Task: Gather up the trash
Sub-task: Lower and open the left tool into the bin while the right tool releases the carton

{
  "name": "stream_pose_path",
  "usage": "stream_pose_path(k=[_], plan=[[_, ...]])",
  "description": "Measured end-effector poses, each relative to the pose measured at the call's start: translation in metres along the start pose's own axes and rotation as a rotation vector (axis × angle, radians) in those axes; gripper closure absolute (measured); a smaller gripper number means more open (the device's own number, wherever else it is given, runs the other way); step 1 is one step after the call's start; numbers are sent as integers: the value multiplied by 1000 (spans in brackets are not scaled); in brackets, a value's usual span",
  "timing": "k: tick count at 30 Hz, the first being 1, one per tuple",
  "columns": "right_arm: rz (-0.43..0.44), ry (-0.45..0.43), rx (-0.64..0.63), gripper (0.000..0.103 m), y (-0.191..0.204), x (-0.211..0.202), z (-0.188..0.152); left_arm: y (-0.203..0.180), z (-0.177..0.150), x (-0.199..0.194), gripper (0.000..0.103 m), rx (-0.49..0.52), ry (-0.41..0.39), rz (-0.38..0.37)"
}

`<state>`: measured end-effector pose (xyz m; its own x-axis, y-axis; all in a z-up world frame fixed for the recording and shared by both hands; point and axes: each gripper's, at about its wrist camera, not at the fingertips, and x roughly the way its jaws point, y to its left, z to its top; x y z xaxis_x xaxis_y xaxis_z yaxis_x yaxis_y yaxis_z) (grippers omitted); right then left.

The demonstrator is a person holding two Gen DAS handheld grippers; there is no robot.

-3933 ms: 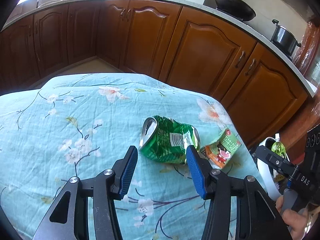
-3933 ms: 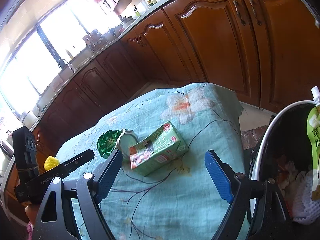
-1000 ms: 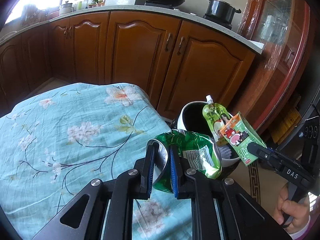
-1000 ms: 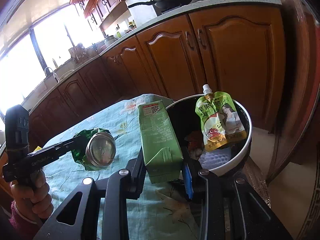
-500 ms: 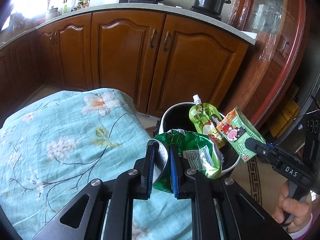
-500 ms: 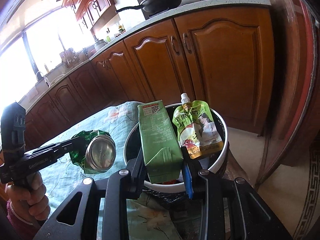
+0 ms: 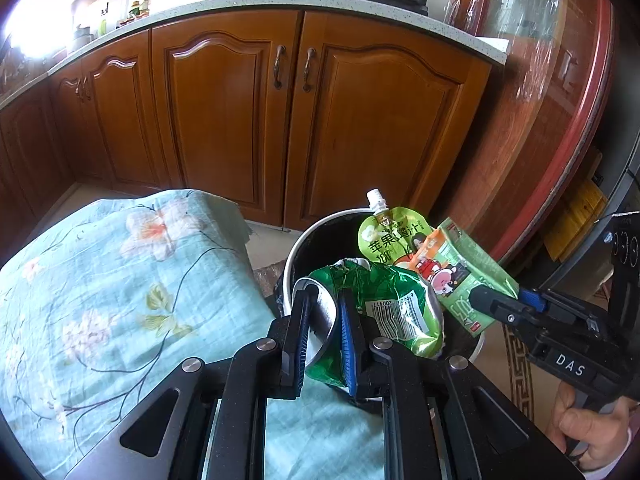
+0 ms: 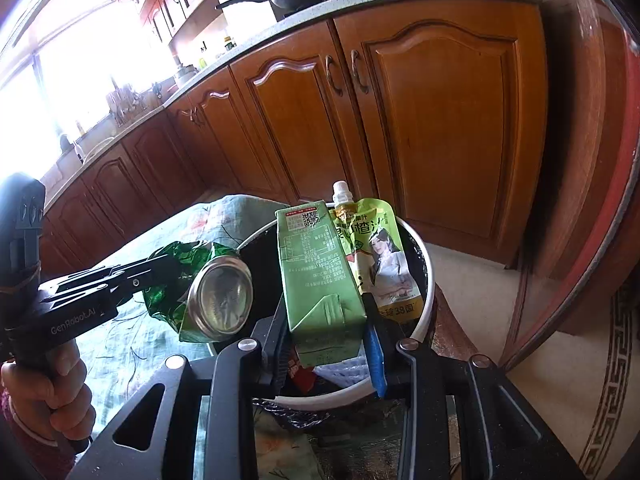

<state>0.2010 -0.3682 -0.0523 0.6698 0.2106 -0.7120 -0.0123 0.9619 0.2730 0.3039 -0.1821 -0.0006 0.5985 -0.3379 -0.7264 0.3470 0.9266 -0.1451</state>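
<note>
My left gripper (image 7: 323, 326) is shut on a crushed green can (image 7: 384, 300) and holds it over the near rim of the white-rimmed trash bin (image 7: 316, 228). The can (image 8: 218, 292) also shows in the right wrist view, held by the left gripper (image 8: 160, 268). My right gripper (image 8: 326, 324) is shut on a green drink carton (image 8: 316, 264), held upright above the bin (image 8: 426, 280). The carton (image 7: 460, 268) and right gripper (image 7: 504, 304) show in the left wrist view. A green juice pouch (image 8: 380, 260) stands in the bin, also seen in the left wrist view (image 7: 388, 236).
The table with a light blue flowered cloth (image 7: 100, 280) lies left of the bin. Brown kitchen cabinets (image 7: 280, 100) stand behind. A red-brown cabinet (image 7: 552, 128) stands to the right. A patterned rug (image 8: 616, 380) lies on the floor.
Both grippers have carried the can and the carton further over the bin. The bin and cabinets look closer. Both stay shut on their items.
</note>
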Motion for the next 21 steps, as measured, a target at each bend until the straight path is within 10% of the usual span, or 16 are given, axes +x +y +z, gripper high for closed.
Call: stream_pose_path(k=[21], plan=[[38,37,21,71,-12,19,10,-13,8,31,89,5,40,6]])
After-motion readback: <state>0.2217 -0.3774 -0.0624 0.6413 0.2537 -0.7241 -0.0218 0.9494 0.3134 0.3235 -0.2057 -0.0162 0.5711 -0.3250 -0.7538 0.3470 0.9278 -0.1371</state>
